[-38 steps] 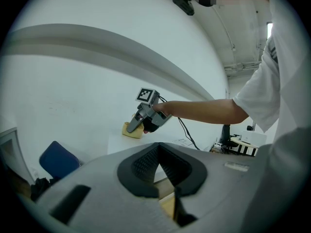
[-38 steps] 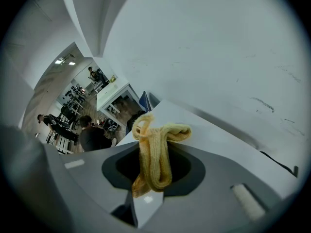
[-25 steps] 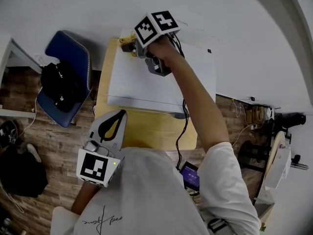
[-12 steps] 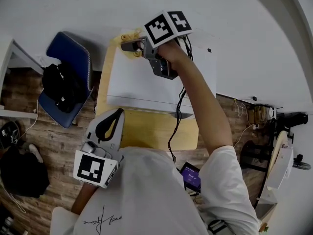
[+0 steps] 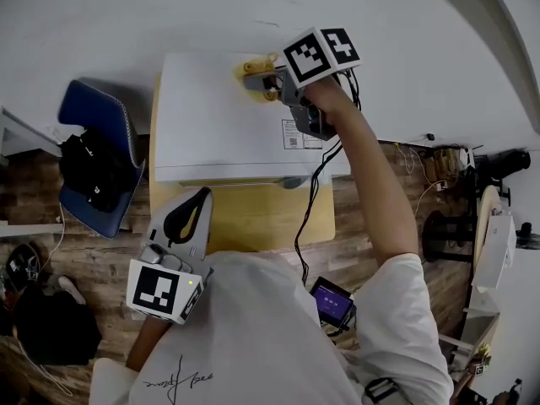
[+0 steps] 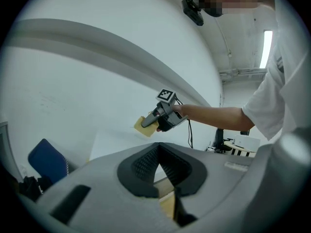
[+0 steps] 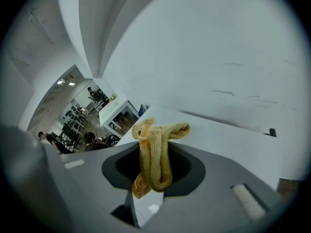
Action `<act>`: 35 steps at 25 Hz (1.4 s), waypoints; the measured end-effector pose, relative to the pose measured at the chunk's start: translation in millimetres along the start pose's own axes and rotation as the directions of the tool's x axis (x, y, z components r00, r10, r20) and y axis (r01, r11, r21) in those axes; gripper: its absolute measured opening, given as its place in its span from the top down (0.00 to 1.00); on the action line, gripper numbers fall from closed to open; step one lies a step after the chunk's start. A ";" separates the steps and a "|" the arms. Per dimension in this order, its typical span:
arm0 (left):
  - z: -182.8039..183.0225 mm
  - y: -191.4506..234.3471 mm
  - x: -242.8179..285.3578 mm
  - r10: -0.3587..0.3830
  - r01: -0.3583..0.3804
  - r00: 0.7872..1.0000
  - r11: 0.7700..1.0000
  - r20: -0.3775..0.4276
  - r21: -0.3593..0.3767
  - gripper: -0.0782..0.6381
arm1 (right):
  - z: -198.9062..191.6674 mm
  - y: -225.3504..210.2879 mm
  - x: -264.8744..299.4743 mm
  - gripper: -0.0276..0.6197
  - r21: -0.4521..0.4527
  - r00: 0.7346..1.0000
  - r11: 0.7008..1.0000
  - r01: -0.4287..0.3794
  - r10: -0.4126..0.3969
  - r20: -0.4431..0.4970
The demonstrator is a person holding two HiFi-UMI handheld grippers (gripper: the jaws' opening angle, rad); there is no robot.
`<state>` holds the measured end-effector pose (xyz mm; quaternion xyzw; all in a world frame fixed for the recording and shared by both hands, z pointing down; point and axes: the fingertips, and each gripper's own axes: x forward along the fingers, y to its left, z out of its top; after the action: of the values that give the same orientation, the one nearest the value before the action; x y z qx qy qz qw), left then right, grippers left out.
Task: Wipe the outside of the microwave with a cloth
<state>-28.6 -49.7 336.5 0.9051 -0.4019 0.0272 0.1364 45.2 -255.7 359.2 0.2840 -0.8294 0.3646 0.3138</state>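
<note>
The white microwave point(image 5: 219, 125) stands on a wooden table point(image 5: 253, 218), seen from above. My right gripper point(image 5: 258, 78) is at the far edge of its top, shut on a bunched yellow cloth point(image 5: 253, 66). In the right gripper view the cloth point(image 7: 154, 152) hangs folded between the jaws of that gripper point(image 7: 153, 166), over the microwave's top point(image 7: 233, 140). My left gripper point(image 5: 205, 194) hovers low near the table's front edge, shut with nothing in it. The left gripper view shows its jaws point(image 6: 158, 147) closed, with the right gripper point(image 6: 163, 113) and cloth point(image 6: 145, 126) beyond.
A blue chair point(image 5: 84, 112) with a black bag point(image 5: 84, 163) on it stands left of the table. A white wall runs behind the microwave. A black cable point(image 5: 308, 209) hangs from the right gripper across the table. Shelving and gear point(image 5: 489, 226) sit at the right.
The right gripper has carried the cloth rightwards along the far edge of the microwave's top, from near the left corner towards the middle. The left gripper has stayed put.
</note>
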 end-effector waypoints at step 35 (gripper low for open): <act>-8.7 -18.7 6.4 -0.043 0.043 0.998 0.999 -0.035 0.012 0.90 | -124.9 -151.5 -111.5 0.78 0.024 0.878 0.885 0.464 -0.456 -0.146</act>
<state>-10.1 -40.0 341.6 0.9137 -0.3797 0.0425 0.1383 261.9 -217.7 409.8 0.4563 -0.7037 0.3220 0.4391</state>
